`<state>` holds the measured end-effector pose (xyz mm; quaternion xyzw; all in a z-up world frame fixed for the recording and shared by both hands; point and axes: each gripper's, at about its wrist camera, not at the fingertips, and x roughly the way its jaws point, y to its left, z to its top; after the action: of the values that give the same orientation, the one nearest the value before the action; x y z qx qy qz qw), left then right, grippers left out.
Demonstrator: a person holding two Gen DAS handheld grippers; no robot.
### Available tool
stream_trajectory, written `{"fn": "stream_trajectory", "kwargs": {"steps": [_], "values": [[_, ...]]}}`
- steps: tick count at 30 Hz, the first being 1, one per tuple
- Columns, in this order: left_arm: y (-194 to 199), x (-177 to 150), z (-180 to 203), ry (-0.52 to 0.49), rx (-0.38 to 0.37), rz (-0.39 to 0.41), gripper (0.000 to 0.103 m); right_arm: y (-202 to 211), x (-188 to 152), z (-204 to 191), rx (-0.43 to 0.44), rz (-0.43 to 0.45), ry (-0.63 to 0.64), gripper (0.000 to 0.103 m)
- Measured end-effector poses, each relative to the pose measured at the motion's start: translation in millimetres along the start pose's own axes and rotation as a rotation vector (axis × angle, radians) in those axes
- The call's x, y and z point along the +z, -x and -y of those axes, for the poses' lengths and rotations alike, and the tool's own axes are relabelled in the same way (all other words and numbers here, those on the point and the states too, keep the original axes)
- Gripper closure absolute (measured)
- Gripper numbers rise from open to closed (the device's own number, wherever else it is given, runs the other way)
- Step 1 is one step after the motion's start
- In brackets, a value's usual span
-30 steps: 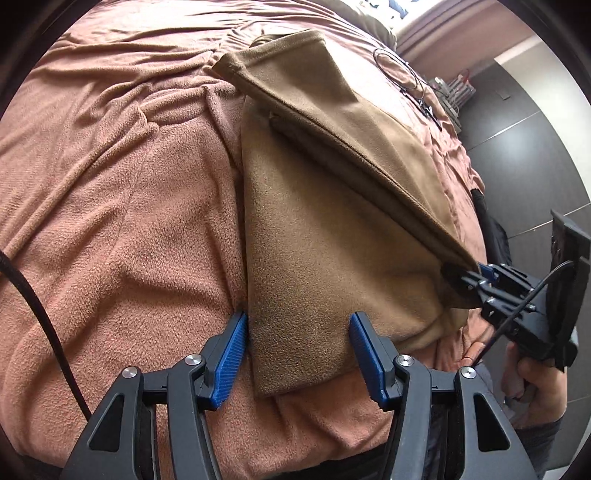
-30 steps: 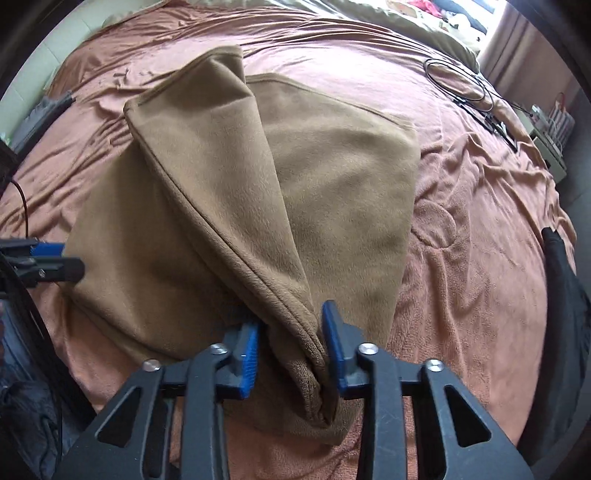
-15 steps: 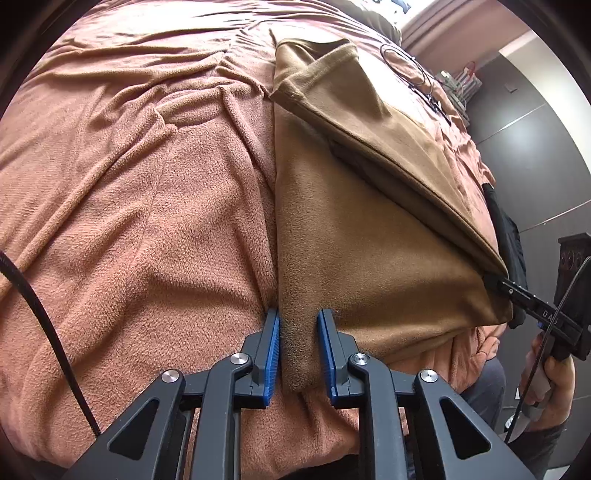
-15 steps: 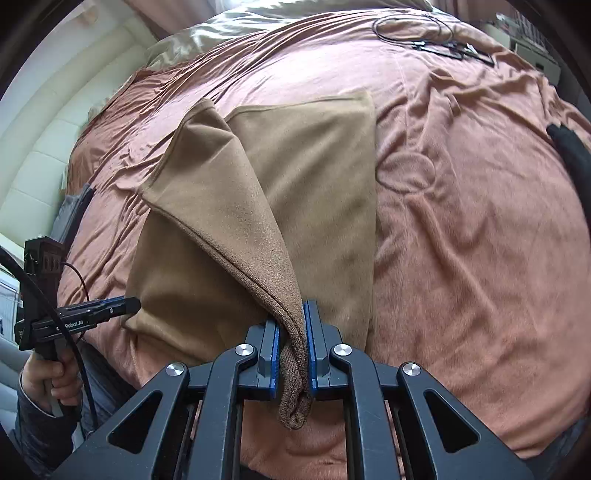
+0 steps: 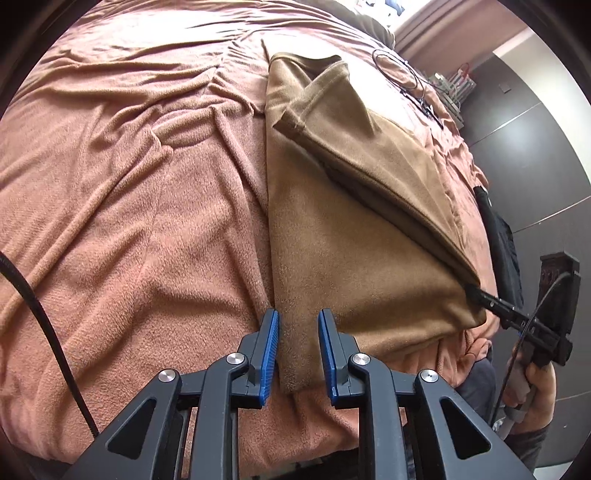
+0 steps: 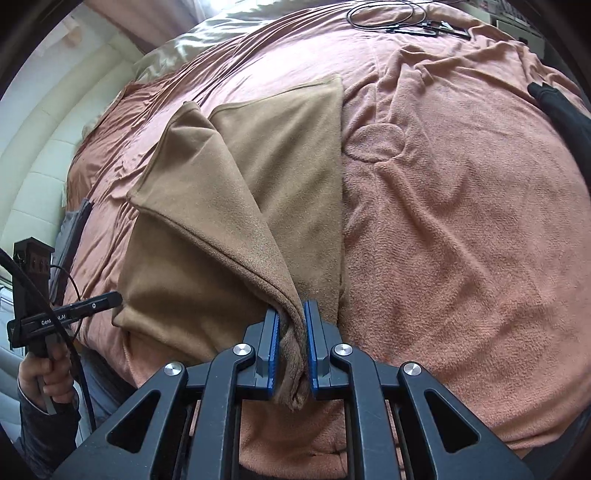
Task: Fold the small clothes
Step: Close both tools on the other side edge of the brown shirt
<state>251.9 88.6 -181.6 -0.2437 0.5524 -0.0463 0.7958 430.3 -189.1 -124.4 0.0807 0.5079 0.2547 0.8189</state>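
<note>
At the near edge of the bed, the left gripper (image 5: pixel 297 345) has just been closing: its blue pads, which stood wide on either side of the brown cloth's (image 5: pixel 351 258) near-left corner a second ago, now sit narrow with that corner between them. A thin gap shows beside the right-hand pad, so the hold looks light rather than firm. The right gripper (image 6: pixel 291 347) has narrowed as well and now pinches a bunched, doubled edge of the same cloth (image 6: pixel 236 192), the fabric pressed between its pads and hanging out below them.

With both near corners taken, the cloth seems ready to be lifted and carried over for the next fold; a loose grip on the left could let that corner slip once tension comes on.

Beyond the pads, the brown cloth lies on the pink blanket (image 5: pixel 129 184), its lower layer flat and an upper flap raised in a slanting ridge that runs toward the right gripper. Compared with a second ago, that flap stands higher and is drawn further across, showing more of the layer beneath. Farther back, a black cable (image 6: pixel 399 18) is coiled near the far edge of the bed, and a dark garment (image 6: pixel 565 114) lies at the right side.
</note>
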Motion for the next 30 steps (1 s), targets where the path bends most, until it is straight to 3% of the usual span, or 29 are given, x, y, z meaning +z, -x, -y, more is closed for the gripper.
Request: {"fn": "stream_trajectory", "kwargs": {"steps": [1,3,5,14,30], "values": [[1.2,2.9,1.5,-0.001,-0.003,0.003,0.077,3.7,-1.5,0.7,-0.010,0.008,0.014,0.091],[2.9,9.5,4.7,0.000,-0.021,0.012,0.055,9.7,-5.8,1.3,-0.023,0.015,0.023,0.090],[4.8,16.4,9.6,0.006,-0.037,0.030,0.044,15.9,-9.7,3.4,-0.010,0.023,0.026,0.090],[-7.4,49.4,36.6,0.018,-0.052,0.037,0.042,24.4,-21.0,40.0,0.019,0.009,0.009,0.090],[-64.5,88.9,48.4,0.094,-0.061,0.008,0.040,39.0,-38.7,88.3,0.062,0.030,-0.033,0.091]]}}
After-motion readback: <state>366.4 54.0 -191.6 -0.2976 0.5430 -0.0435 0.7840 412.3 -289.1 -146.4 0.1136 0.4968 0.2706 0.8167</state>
